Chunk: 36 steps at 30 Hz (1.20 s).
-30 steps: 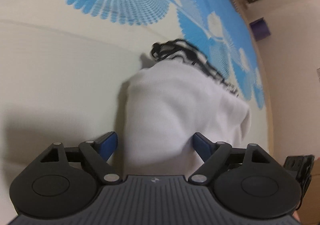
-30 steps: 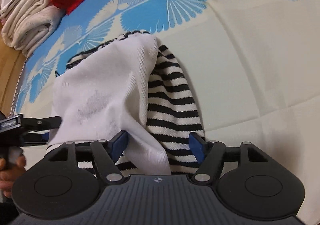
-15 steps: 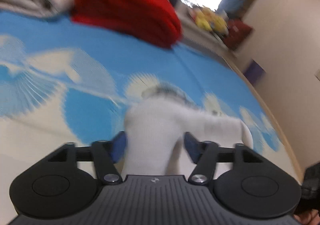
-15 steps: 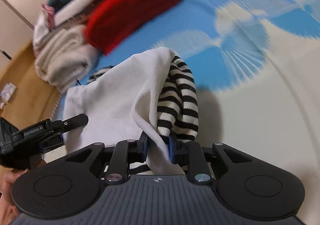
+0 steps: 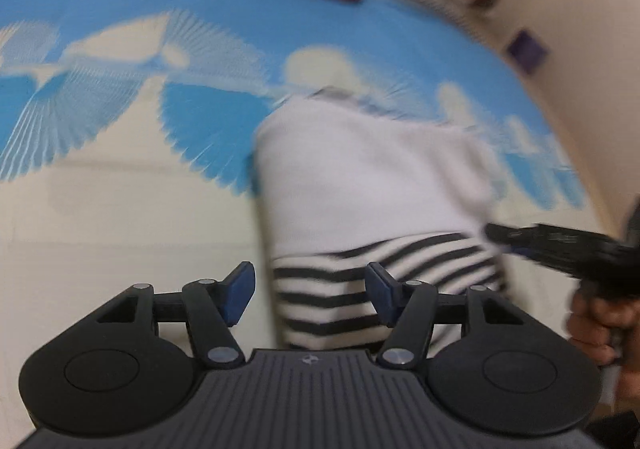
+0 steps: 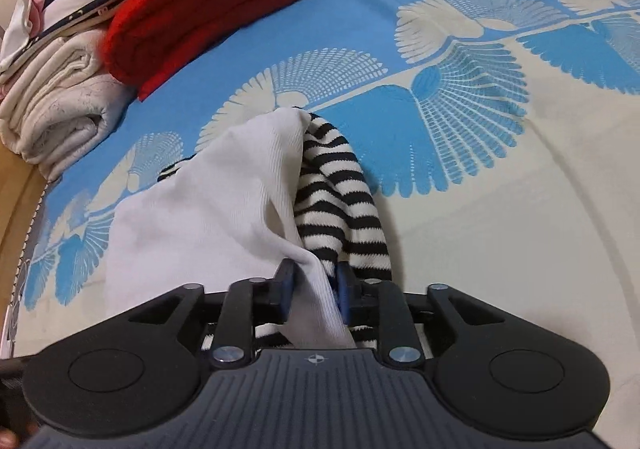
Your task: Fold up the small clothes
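Fold in progress on small striped garment (image 6: 344,209), lying on blue-and-cream bedspread (image 6: 500,185) near stacked red knit (image 6: 208,5).

Right gripper (image 6: 312,291) clamped on bunched white and striped edge, jaws eased slightly just now; left gripper (image 5: 308,295) apart, jaws narrowing just now around striped hem, pads not pressing. Next, probably: close left on hem, then carry both edges over evenly.

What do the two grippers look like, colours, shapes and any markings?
Both look alike. The left gripper and right gripper each have a dark grey ribbed body with a small white round mark, two black rounded discs at the sides, black link arms with silver pivot screws, and blue pads on the fingers. No cables or sleeves show.
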Motion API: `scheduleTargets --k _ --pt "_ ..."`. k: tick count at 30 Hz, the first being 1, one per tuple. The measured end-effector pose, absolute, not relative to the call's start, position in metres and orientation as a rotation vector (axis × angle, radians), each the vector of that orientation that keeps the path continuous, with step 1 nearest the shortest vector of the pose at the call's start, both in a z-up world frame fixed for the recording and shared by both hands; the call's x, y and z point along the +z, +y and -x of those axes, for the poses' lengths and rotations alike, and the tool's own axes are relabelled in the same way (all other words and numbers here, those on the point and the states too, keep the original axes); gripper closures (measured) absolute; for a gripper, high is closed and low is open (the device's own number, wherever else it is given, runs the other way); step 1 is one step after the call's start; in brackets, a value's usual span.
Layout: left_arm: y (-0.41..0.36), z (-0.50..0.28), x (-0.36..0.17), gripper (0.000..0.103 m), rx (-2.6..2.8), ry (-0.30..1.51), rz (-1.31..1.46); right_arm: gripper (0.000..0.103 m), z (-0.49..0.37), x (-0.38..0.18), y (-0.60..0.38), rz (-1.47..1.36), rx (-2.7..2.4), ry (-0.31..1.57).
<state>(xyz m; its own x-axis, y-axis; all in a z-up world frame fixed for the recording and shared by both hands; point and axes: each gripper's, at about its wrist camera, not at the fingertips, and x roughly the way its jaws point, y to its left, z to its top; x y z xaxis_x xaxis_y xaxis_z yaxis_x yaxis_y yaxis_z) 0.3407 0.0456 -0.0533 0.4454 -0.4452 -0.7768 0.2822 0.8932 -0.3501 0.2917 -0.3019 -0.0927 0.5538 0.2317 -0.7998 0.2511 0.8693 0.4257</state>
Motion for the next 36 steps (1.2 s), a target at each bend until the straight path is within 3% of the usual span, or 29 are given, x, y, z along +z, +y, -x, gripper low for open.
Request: scheduleTargets --k 3,4,6,10,14,17,18,20,26,30,33,36 --pt "0.028 -0.336 -0.07 0.035 -0.521 1.099 0.101 0.075 -0.283 -0.085 -0.306 -0.556 0.015 0.99" --pt "0.024 -0.334 -0.081 0.026 -0.497 1.13 0.047 0.069 -0.28 -0.083 -0.306 -0.559 0.046 0.995" --pt "0.025 -0.332 -0.09 0.018 -0.429 1.136 0.027 0.066 -0.278 -0.088 -0.303 -0.529 0.112 1.044" --pt "0.028 -0.311 -0.056 0.019 -0.323 1.022 0.034 0.059 -0.27 -0.112 -0.304 -0.388 0.008 1.206" --pt "0.026 -0.281 -0.005 0.014 -0.248 0.887 0.004 0.06 -0.249 -0.073 -0.313 -0.392 -0.073 1.08" --pt "0.018 -0.237 0.037 0.0 -0.226 0.744 -0.056 0.057 -0.22 -0.028 -0.303 -0.305 -0.06 0.928" --pt "0.013 -0.219 0.049 0.0 -0.22 0.7 -0.071 0.053 -0.209 -0.015 -0.299 -0.285 -0.056 0.89" --pt "0.007 -0.188 0.064 0.0 -0.221 0.646 -0.074 0.033 -0.182 0.011 -0.29 -0.267 -0.058 0.816" --pt "-0.013 -0.086 0.066 0.0 -0.18 0.607 -0.014 0.011 -0.086 0.053 -0.261 -0.193 -0.034 0.671" --pt "-0.024 -0.056 0.035 0.0 -0.131 0.647 0.036 0.011 -0.043 0.046 -0.249 -0.191 -0.048 0.671" --pt "-0.032 -0.063 0.01 0.0 -0.098 0.783 0.018 0.011 -0.033 0.036 -0.245 -0.205 -0.054 0.713" --pt "-0.037 -0.065 0.006 0.0 -0.093 0.759 -0.026 0.011 -0.03 0.029 -0.239 -0.148 -0.103 0.736"
